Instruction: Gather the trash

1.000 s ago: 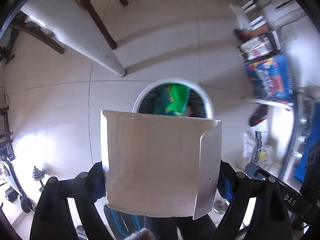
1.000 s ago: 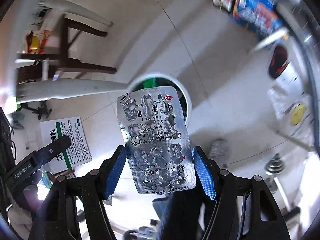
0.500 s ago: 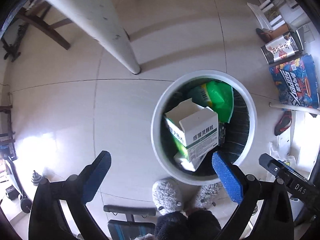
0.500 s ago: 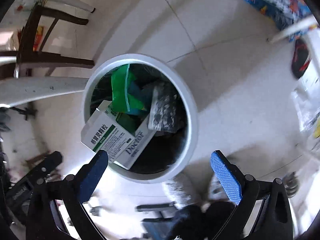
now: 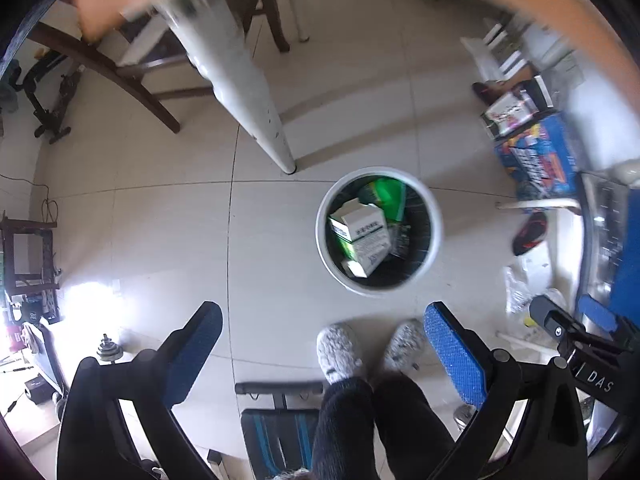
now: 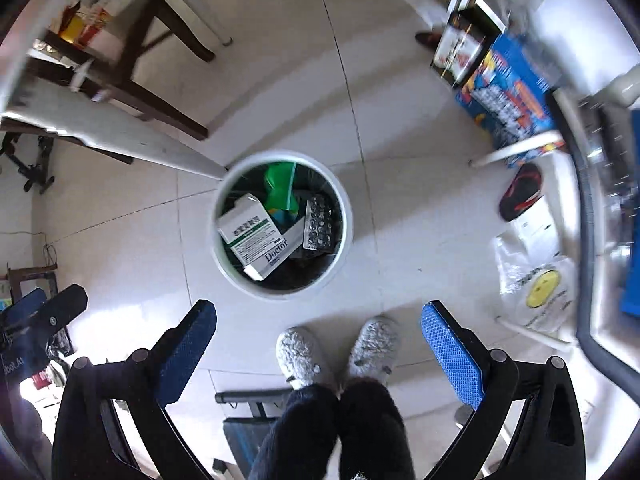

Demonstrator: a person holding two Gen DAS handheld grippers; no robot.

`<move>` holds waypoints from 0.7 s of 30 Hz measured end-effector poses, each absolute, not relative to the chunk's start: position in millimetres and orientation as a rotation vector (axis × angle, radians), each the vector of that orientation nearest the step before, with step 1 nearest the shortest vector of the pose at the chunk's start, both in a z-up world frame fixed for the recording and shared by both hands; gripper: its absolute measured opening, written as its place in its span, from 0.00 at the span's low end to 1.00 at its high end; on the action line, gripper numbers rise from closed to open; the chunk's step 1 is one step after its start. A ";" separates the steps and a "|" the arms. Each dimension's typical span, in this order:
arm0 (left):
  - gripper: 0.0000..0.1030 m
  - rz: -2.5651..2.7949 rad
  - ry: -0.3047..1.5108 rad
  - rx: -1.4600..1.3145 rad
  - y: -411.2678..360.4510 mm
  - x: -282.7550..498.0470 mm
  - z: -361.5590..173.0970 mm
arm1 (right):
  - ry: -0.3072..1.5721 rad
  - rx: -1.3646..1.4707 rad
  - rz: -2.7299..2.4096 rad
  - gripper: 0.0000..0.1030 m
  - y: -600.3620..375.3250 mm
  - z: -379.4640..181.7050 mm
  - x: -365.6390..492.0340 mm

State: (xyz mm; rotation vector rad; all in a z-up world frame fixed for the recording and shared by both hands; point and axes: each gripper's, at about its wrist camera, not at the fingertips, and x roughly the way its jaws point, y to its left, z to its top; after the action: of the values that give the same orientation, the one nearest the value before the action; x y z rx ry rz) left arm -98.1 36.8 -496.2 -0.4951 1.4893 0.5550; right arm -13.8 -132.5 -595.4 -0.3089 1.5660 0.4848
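A round white bin [image 5: 436, 240] [image 6: 348, 224] stands on the tiled floor far below both grippers. Inside it lie a white and green medicine box [image 5: 362, 228] [image 6: 250, 226], a silver blister pack [image 6: 319, 222] [image 5: 400, 238], a white "Doctor" carton [image 6: 276, 256] and a green wrapper [image 5: 386, 194] [image 6: 280, 184]. My left gripper [image 5: 322, 340] is open with nothing between its blue pads. My right gripper [image 6: 318, 340] is also open and holds nothing. Both point straight down, nearer to me than the bin.
The person's grey slippers [image 5: 340, 350] [image 6: 298, 354] and dark trouser legs stand just below the bin. A white table leg [image 5: 248, 92] and dark wooden chair legs [image 6: 160, 108] lie at upper left. Boxes and books [image 5: 536, 152] [image 6: 508, 100], a plastic bag [image 6: 536, 292] and a dark shoe [image 6: 520, 192] crowd the right.
A second ago the left gripper held the box and the right the blister pack. Both opened and the items dropped into the bin. Both grippers have since risen, so the bin looks smaller.
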 end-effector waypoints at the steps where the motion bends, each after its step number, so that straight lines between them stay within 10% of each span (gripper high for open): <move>1: 1.00 0.546 1.482 -0.491 30.6 -99.9 -476.4 | 1.555 -0.310 0.489 1.00 -134.9 -579.3 -16.1; 21: 1.00 0.385 1.225 -0.594 -19.3 -136.1 -200.2 | 1.430 -0.132 0.710 1.00 -211.2 -193.4 -50.4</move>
State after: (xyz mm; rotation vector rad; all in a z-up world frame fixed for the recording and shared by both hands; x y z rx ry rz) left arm -136.1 -19.3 -200.2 -0.5943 1.2249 0.3853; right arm -50.4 -211.2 -193.4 -0.1324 1.4305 0.7098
